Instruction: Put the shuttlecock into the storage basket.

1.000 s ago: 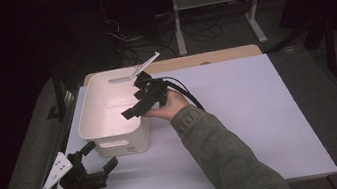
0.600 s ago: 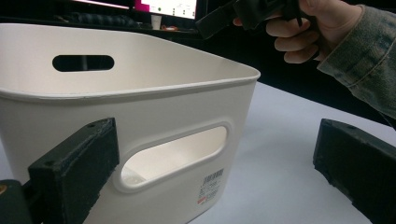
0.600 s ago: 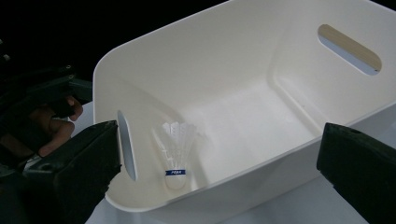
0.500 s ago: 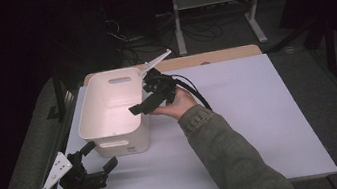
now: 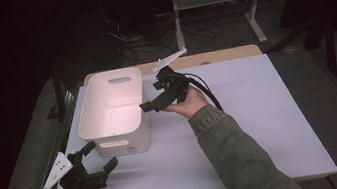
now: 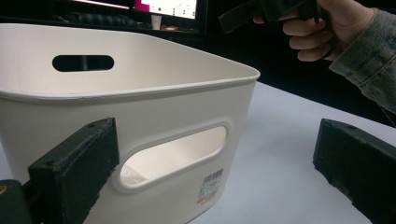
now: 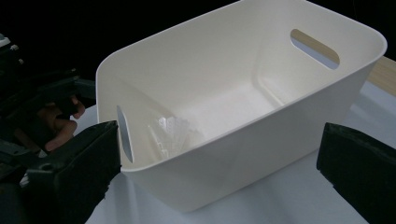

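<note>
Step in hand, as I am reading it: the drop into the white bin is done and the right gripper is sitting clear of it. A small clear ribbed plastic piece is lying on the bin floor against the near end wall, by the handle slot. What exactly it is, I am not able to tell.

Right gripper: it is hovering just outside the bin's right rim, above the table, with its jaws angled toward the bin. They are standing as wide as they go, having just been opening, and nothing is lying between them or touching the pads.

Left gripper: it is resting low at the near left of the table, just beside the bin's near wall. Its jaws are also gaping wide, flanking the slot in its own view but gripping nothing. Whether one pad is brushing the wall is not clear.

Next move, judging from this: if more pieces are going in, the right hand is needing to swing away over the bare table to fetch one. If the bin itself is being shifted, the left jaws are needing to advance onto the wall at the slot and close, squarely enough that the light bin is not tipping.
</note>
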